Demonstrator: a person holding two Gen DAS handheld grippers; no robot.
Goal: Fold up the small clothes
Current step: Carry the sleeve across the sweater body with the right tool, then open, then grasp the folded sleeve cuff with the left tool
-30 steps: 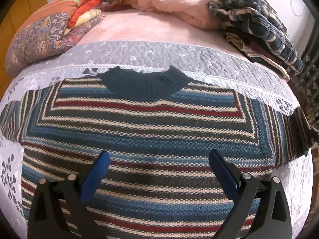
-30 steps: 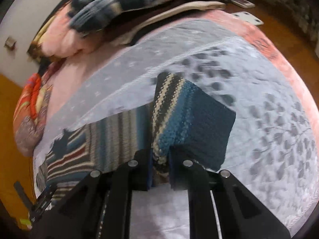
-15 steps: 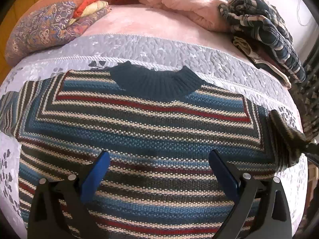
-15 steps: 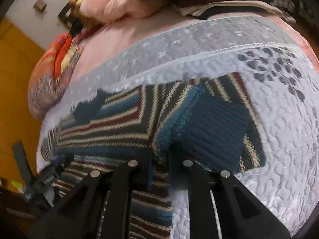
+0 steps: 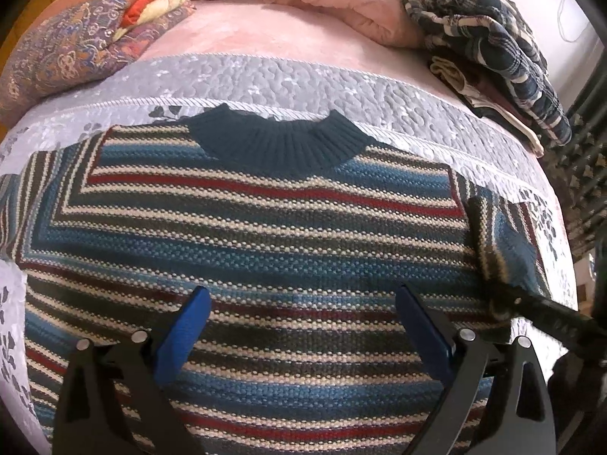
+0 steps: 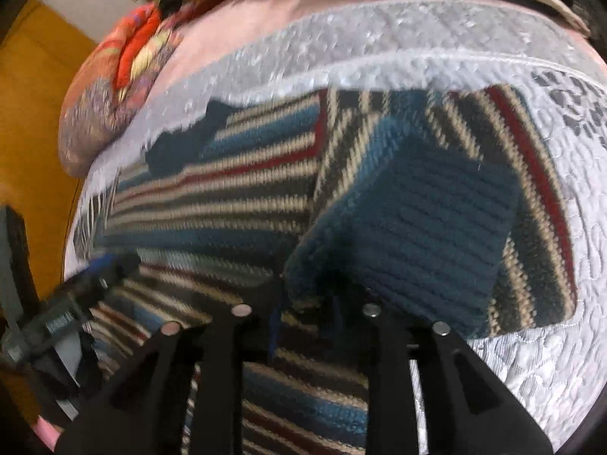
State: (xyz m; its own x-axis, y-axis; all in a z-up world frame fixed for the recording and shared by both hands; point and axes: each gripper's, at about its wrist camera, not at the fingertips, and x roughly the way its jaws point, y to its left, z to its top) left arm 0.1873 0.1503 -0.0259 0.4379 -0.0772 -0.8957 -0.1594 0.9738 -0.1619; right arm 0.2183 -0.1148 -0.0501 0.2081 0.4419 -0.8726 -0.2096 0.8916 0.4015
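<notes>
A striped knit sweater (image 5: 265, 235) with a dark teal ribbed collar (image 5: 280, 148) lies flat on the grey quilted bed cover (image 5: 265, 83). My left gripper (image 5: 303, 322) hovers open over the sweater's lower body, nothing between its blue pads. In the right wrist view my right gripper (image 6: 307, 299) is shut on the sweater's right sleeve (image 6: 409, 212) near its teal cuff, and the sleeve lies doubled inward over the sweater's (image 6: 227, 197) body. The left wrist view shows that folded sleeve (image 5: 500, 239) at the right, with the right gripper (image 5: 546, 311) dark beside it.
Folded patterned quilts (image 5: 76, 45) sit at the back left, a pink blanket (image 5: 341, 3) in the middle and a plaid garment pile (image 5: 493, 49) at the back right. The bed's edge curves down on the right.
My right gripper has carried the right sleeve from outstretched on the quilt inward across the sweater's right side. The left gripper has stayed open over the lower body, drifting slightly closer.
</notes>
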